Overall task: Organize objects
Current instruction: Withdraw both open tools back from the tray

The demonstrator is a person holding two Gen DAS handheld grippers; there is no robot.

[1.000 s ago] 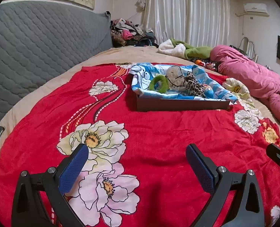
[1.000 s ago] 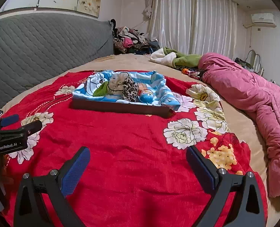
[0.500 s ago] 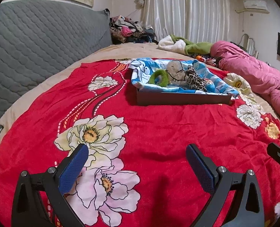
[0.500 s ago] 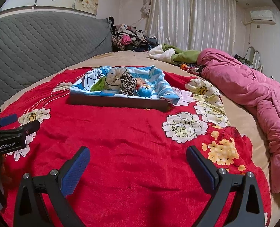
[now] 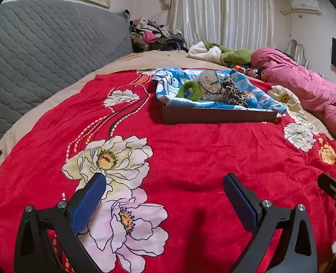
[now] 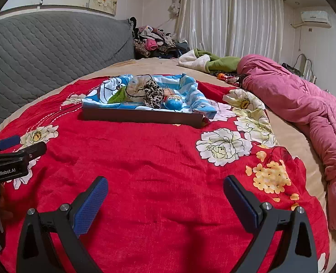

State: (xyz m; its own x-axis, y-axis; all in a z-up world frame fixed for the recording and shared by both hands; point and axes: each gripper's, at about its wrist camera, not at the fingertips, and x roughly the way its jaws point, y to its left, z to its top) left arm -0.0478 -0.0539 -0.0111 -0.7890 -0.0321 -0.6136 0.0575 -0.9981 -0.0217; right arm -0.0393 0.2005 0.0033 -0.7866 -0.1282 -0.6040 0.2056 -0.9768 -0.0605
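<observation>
**Both grippers spread and empty above the red bedspread, tray of items ahead**

The left hand-held gripper [image 5: 164,188] hangs over the red flowered bedspread [image 5: 202,150] with its blue-padded fingers spread wide and nothing between them. The right hand-held gripper [image 6: 165,188] is likewise spread wide and empty, above a bare red stretch of the same cover.

Farther up the bed sits a dark shallow tray [image 6: 140,115], lined with a blue cartoon-print cloth [image 6: 190,91] that spills over its rim. Inside lie a green ring [image 5: 189,89], a pale rounded item [image 5: 210,80] (what it is cannot be told), a leopard-print scrunchie [image 6: 153,94] and a blue ball [image 6: 174,102], all bunched close together.

A pink quilt [image 6: 304,104] lies along the right side of the bed, well apart from the tray. A grey quilted headboard [image 5: 43,45] stands at the left, and white curtains [image 6: 231,20] hang behind.
</observation>
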